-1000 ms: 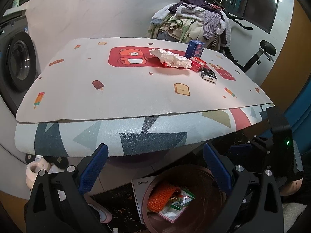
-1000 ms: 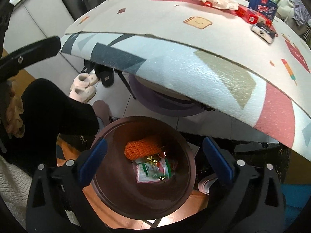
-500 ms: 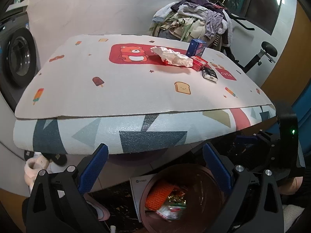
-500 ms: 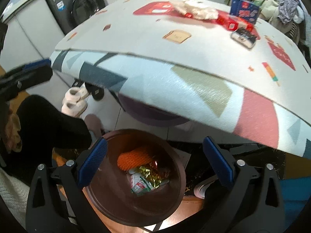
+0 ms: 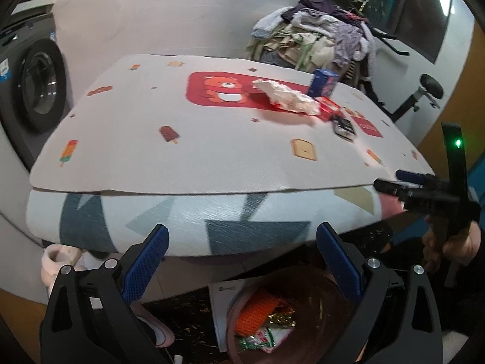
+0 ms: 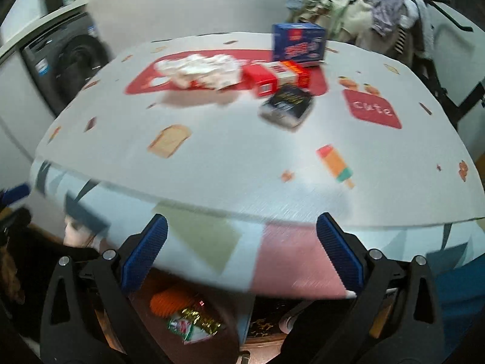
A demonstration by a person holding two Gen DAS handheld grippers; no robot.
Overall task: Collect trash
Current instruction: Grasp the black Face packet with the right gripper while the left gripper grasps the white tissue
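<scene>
A crumpled white paper [image 5: 288, 98] [image 6: 200, 71], a red box [image 5: 329, 107] [image 6: 277, 77], a dark packet [image 5: 344, 126] [image 6: 286, 104] and a blue box [image 5: 324, 82] [image 6: 298, 45] lie on the patterned table mat [image 5: 212, 139] [image 6: 257, 157]. A brown trash bin [image 5: 306, 297] [image 6: 224, 342] stands on the floor under the table's front edge, holding an orange item and wrappers. My left gripper [image 5: 242, 261] is open and empty above the bin. My right gripper [image 6: 242, 257] is open and empty at the table's front edge; it also shows in the left wrist view [image 5: 424, 191].
A washing machine [image 5: 33, 91] [image 6: 69, 60] stands at the left. A pile of clothes [image 5: 315, 39] [image 6: 363, 3] sits behind the table on an exercise bike. Pink slippers [image 5: 57, 261] lie on the floor at the left.
Both grippers have risen from over the bin toward the table top. The right gripper now looks across the mat at the trash. Both stay open.
</scene>
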